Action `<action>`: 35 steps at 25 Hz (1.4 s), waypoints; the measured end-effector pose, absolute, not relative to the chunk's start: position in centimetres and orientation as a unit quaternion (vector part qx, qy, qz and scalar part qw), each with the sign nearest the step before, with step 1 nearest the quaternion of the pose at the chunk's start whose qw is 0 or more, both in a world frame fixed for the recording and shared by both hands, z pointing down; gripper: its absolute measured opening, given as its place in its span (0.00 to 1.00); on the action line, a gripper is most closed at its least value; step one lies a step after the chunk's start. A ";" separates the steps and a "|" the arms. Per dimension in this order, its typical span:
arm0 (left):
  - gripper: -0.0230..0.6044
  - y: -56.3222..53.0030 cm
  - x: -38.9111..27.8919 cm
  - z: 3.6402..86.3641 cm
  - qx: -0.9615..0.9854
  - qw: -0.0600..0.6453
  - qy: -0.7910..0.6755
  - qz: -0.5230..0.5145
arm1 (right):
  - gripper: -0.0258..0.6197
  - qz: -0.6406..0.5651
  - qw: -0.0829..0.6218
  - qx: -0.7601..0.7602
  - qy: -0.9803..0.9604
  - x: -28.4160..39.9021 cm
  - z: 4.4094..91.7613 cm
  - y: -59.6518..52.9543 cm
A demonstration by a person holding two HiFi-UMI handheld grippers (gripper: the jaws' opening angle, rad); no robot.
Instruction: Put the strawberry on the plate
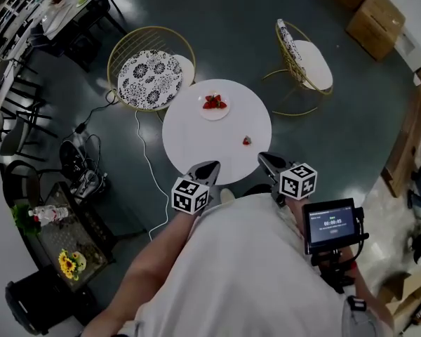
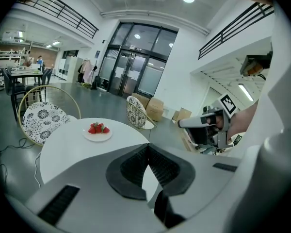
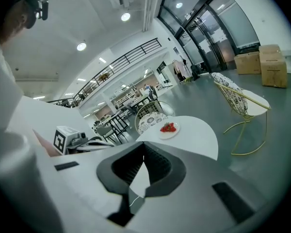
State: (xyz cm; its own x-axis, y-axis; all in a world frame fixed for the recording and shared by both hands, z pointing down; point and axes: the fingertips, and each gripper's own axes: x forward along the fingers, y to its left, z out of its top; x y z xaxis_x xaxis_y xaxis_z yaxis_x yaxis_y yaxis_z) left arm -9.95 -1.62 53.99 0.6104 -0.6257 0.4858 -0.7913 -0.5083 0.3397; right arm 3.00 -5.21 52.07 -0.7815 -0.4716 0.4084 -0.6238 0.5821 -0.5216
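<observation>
Empty, jaws pressed together, the left gripper (image 1: 205, 168) and right gripper (image 1: 268, 161) hover by the table (image 1: 196, 142) edge; the right should spread wide before gently pinching the loose strawberry (image 1: 246, 140).

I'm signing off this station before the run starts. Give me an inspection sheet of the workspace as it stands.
Surface: round white table, carrying only the job's things.
Job's things: one loose strawberry lies on the table, apart from the plate. The plate sits at the far side and already holds strawberries.
Clutter: nothing seen on the table.
Grippers: left gripper and right gripper are at the table's near edge, both with jaws together and nothing between them.
Cables: a white cable runs over the floor left of the table.
Surroundings: patterned chair, second chair, cardboard boxes.
</observation>
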 end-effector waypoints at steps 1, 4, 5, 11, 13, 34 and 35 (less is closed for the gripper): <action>0.05 -1.8 -10.2 54.1 0.856 0.273 -0.412 0.154 | 0.05 0.334 0.113 0.312 -0.882 2.8 52.0 -5.5; 0.05 -2.3 -10.4 54.3 0.858 0.275 -0.405 0.158 | 0.05 0.334 0.117 0.317 -0.880 2.5 52.3 -6.3; 0.05 -2.4 -10.5 54.5 0.858 0.276 -0.402 0.159 | 0.05 0.335 0.119 0.318 -0.879 2.4 52.4 -6.5; 0.05 -4.7 -9.4 56.7 0.860 0.290 -0.381 0.179 | 0.05 0.352 0.135 0.314 -0.871 2.4 54.7 -9.2; 0.05 -6.3 -8.8 57.7 0.861 0.292 -0.373 0.186 | 0.05 0.359 0.143 0.311 -0.868 2.8 56.0 -10.8; 0.05 -12.0 -3.3 64.9 0.851 0.286 -0.312 0.310 | 0.05 0.398 0.181 0.272 -0.857 5.5 61.1 -17.8; 0.05 -12.0 -3.4 65.2 0.849 0.288 -0.310 0.315 | 0.05 0.400 0.182 0.270 -0.857 5.4 61.4 -17.9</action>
State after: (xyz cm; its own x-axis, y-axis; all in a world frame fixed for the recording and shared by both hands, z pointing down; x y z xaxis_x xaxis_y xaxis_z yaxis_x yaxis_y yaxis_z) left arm -3.35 -12.04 65.25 0.6095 -0.3441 0.7142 -0.7079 -0.6419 0.2948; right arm 5.37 -17.85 61.40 -0.7884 -0.3164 0.5275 -0.6075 0.5354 -0.5868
